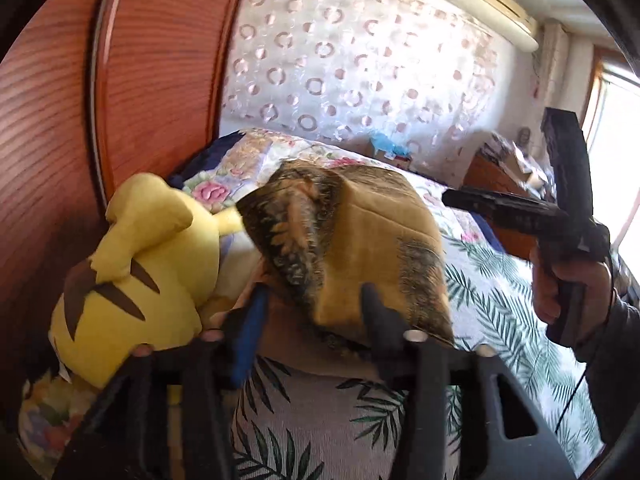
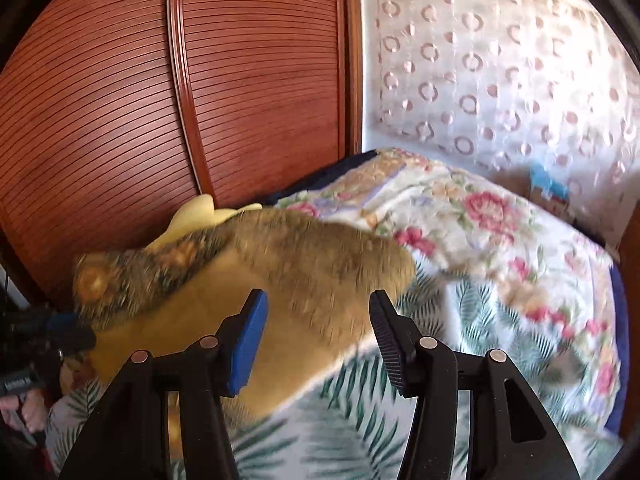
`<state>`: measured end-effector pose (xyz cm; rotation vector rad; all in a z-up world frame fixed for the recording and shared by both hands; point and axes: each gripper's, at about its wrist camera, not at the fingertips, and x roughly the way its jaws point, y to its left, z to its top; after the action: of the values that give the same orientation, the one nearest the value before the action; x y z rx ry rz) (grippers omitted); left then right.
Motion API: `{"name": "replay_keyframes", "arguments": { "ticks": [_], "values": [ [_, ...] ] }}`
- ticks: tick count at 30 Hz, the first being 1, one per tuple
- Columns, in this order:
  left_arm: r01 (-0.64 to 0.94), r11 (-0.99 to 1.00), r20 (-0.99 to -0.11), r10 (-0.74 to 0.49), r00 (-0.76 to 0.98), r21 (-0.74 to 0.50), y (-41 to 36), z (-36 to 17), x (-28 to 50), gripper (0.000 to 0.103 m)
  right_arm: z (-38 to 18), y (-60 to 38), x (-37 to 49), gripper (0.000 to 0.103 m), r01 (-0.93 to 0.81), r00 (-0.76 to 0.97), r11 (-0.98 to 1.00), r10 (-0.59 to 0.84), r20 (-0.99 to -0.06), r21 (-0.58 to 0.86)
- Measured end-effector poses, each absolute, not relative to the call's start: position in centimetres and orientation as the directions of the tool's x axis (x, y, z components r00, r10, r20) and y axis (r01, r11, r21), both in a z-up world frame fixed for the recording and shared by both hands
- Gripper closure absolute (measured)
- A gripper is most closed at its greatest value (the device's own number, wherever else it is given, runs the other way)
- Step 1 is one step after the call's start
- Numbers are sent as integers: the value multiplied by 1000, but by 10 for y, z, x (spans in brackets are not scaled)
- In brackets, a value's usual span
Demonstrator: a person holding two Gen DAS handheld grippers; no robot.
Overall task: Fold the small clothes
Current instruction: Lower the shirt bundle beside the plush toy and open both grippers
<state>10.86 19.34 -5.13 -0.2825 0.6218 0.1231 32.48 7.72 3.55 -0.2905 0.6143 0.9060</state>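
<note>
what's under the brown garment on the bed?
The brown garment lies on the leaf-print bedsheet, its left edge over the yellow plush toy. The floral quilt sits behind it. Anything else beneath the garment is covered.

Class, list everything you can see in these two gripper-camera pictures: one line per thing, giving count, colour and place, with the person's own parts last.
Garment: one, tan with dark patterned bands, on the bed just ahead of both grippers.
Plush toy: one, yellow with brown stripes, beside the garment against the wardrobe.
Floral quilt: one, white with pink roses, farther back on the bed.
Leaf-print sheet: one, white and green, under the garment.
Wardrobe: one, red-brown slatted wood, behind the toy.
Curtain: one, white with pink rings, behind the bed.
Air conditioner: one, cream, high on the wall.
Left gripper: one, black, blue pad, open.
Right gripper: one, black, blue pad, open.
Hand: one, holding the right gripper's handle.
</note>
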Motion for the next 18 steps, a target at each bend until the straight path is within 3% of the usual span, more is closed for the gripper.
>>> {"name": "replay_keyframes", "arguments": {
  "ticks": [2,10,18],
  "values": [
    [-180,969,-577,50,815,-171,182,-45,106,21,37,56,310,48,-788,486,615,638,-597,16],
    [-134,987,-546,68,835,-83,138,-24,98,21,45,-10,247,48,-720,558,693,619,-553,50],
    [-44,996,-507,-4,862,-82,89,0,92,21,53,-76,174,46,-619,669,785,551,-498,37]
  ]
}}
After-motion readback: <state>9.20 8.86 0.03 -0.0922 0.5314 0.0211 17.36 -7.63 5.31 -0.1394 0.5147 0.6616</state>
